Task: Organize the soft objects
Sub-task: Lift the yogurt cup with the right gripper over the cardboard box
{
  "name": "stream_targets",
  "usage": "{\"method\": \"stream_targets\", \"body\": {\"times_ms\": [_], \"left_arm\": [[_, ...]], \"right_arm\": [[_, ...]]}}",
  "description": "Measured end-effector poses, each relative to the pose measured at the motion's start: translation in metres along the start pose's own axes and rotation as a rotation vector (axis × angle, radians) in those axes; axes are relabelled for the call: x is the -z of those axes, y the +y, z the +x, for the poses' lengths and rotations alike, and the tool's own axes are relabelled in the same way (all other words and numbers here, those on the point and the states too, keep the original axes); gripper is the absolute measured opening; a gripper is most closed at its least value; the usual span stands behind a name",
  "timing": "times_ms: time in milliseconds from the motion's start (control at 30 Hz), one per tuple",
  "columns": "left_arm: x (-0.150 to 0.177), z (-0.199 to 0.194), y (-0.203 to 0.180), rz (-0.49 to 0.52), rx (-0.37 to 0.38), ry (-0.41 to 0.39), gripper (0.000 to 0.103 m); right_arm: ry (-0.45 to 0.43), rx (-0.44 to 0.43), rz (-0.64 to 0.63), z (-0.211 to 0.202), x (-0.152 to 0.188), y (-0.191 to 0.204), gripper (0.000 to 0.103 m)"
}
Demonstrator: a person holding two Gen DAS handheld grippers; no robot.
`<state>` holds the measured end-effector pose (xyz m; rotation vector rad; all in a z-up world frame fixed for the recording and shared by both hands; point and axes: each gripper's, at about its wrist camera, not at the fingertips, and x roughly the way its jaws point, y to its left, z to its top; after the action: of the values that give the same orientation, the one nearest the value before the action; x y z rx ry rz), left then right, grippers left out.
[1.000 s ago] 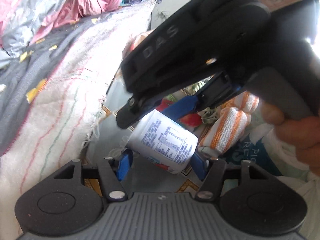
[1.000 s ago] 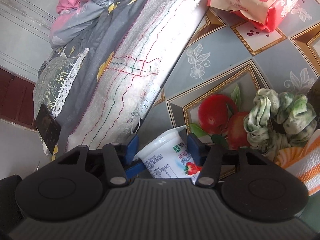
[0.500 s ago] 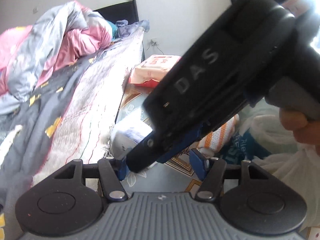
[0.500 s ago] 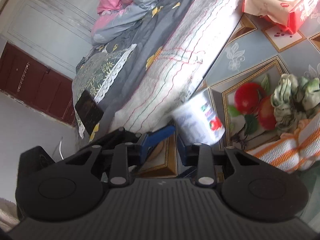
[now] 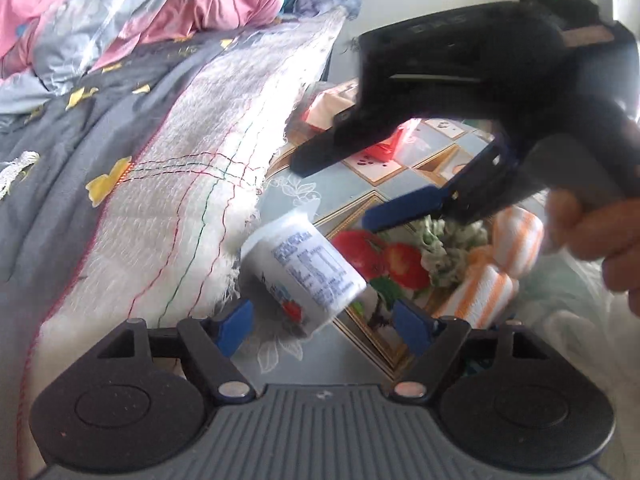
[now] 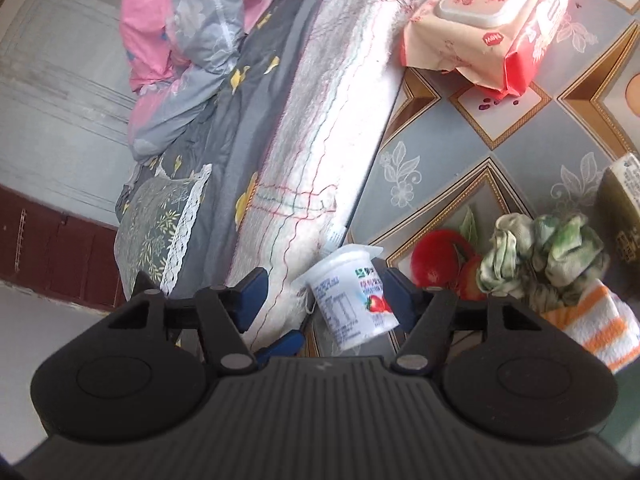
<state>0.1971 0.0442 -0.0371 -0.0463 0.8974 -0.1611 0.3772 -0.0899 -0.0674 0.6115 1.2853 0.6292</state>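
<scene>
The left gripper has its blue fingers spread and its jaws are opening; the yogurt cup lies tilted in the gap between them, its wider rim toward the upper left, and neither pad presses on it. The cup looks slightly blurred, and whether it rests on the table cannot be told. The right gripper also has its jaws opening: in the right wrist view the same cup sits toward its right finger, touching or nearly so, well apart from the left finger. In the left wrist view the right gripper hangs above the cup, held by a hand.

Just left of the cup is the frayed edge of a white blanket draped from the bed. To the right, on the patterned tablecloth, lie a green-and-white cloth and an orange-striped towel. Further off sits a pack of wet wipes
</scene>
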Motion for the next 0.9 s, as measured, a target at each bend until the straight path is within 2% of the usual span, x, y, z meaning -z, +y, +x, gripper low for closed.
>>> {"method": "stream_targets", "body": {"times_ms": [100, 200, 333, 433, 500, 667, 900], "left_arm": [[-0.009, 0.014, -0.003, 0.003, -0.014, 0.023, 0.078], [-0.013, 0.028, -0.002, -0.004, -0.016, 0.043, 0.078], [-0.016, 0.036, -0.004, -0.012, -0.039, 0.045, 0.077], [-0.013, 0.034, -0.008, 0.013, -0.054, 0.013, 0.077], [-0.015, 0.031, -0.006, 0.020, -0.046, -0.022, 0.077], [-0.011, 0.016, -0.012, 0.086, -0.028, -0.094, 0.076], [0.011, -0.001, -0.023, 0.158, 0.019, -0.139, 0.074]], "right_arm": [[0.060, 0.024, 0.075, 0.031, -0.012, -0.009, 0.068], [0.110, 0.053, 0.086, 0.057, -0.015, -0.012, 0.068], [0.119, -0.009, 0.097, 0.068, -0.013, -0.012, 0.069], [0.114, -0.018, 0.075, 0.067, -0.013, -0.012, 0.067], [0.104, -0.031, 0.059, 0.061, -0.012, -0.012, 0.060], [0.075, -0.090, 0.014, 0.040, -0.005, -0.014, 0.052], [0.047, -0.076, -0.093, 0.011, 0.014, -0.008, 0.052]]}}
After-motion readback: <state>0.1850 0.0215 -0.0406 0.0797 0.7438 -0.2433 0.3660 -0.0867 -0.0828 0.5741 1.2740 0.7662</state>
